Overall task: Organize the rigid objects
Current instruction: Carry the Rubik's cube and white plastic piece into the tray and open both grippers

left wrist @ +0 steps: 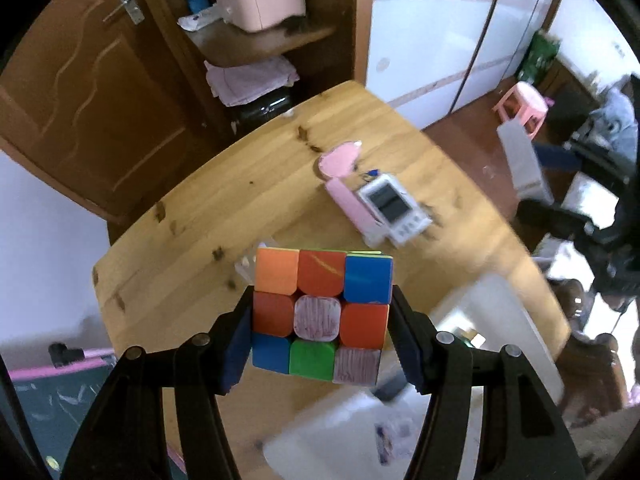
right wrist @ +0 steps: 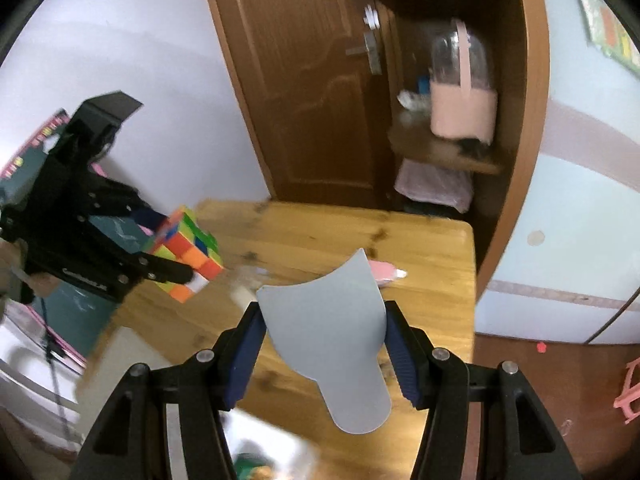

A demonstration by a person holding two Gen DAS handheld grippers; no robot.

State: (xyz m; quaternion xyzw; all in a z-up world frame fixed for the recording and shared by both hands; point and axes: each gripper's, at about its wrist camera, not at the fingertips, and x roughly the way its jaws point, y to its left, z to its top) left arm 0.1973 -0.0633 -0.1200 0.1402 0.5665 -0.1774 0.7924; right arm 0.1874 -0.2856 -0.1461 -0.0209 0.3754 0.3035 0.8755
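Observation:
A scrambled Rubik's cube (left wrist: pixel 320 316) hangs above the wooden table (left wrist: pixel 240 184), with the blue pads of my left gripper (left wrist: pixel 322 304) pressed on its two sides. From the right wrist view the same cube (right wrist: pixel 188 254) and left gripper (right wrist: pixel 172 244) appear at the left, raised over the table's near corner. My right gripper (right wrist: pixel 323 316) is shut on a pale grey-blue scoop-shaped plastic piece (right wrist: pixel 332 340), held above the table (right wrist: pixel 340 232). Both views are motion-blurred.
On the table lie a pink oval item (left wrist: pixel 340 160), a pink case (left wrist: pixel 352 208) and a white device with a screen (left wrist: pixel 394 208). A blurred white container (left wrist: pixel 400 400) sits below the cube. A door (right wrist: pixel 304 80), a shelf with a pink holder (right wrist: pixel 464 112) and a pink stool (left wrist: pixel 522 106) surround the table.

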